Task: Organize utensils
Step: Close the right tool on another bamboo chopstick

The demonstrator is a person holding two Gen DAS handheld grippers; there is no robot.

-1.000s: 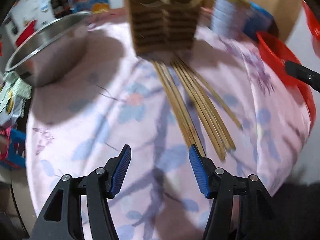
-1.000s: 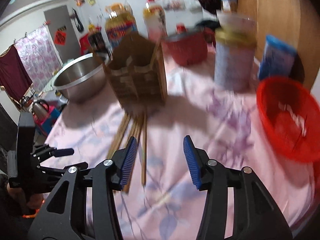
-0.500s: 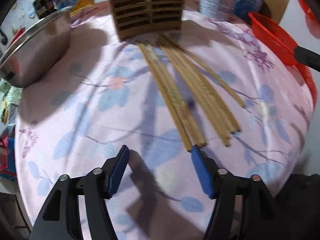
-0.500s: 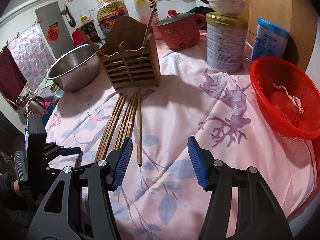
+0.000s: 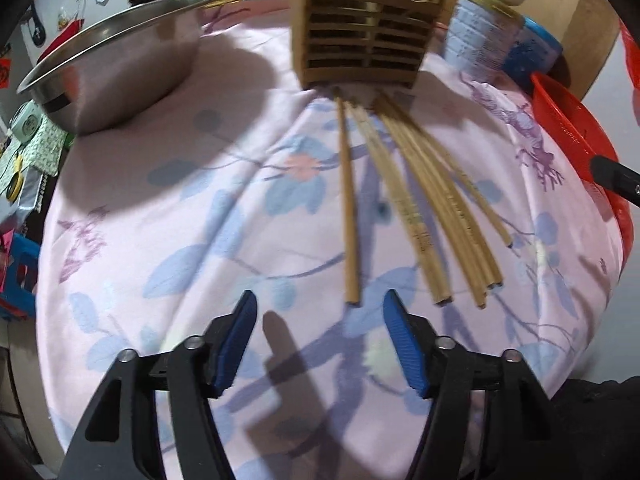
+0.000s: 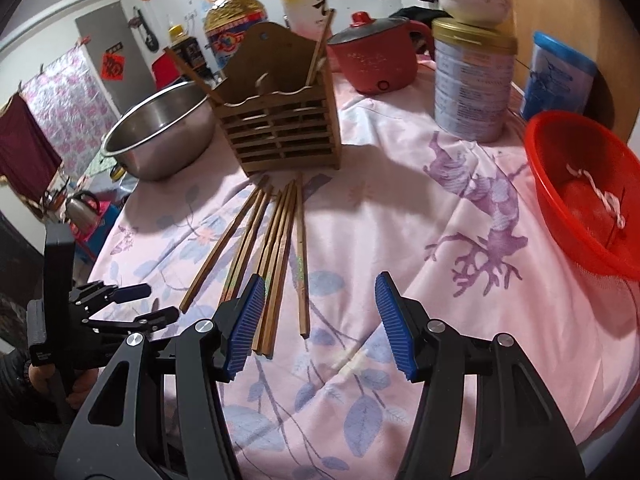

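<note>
Left gripper (image 5: 318,336): jaws closing, nothing between, near end of leftmost chopstick (image 5: 347,208) just beyond. Right gripper (image 6: 320,320): jaws apart, empty. Chopsticks (image 6: 276,248): fanned on bench (image 6: 400,220). Holder (image 6: 280,128): far. Advice: centre jaws over one stick before pinching.

Dim indoor light; hard shadows on the cloth (image 5: 168,208); fisheye-bent edges; slight blur

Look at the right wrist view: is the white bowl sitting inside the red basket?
No, the white bowl sits on top of the tall tin, while the red basket holds only a bit of string.
</note>
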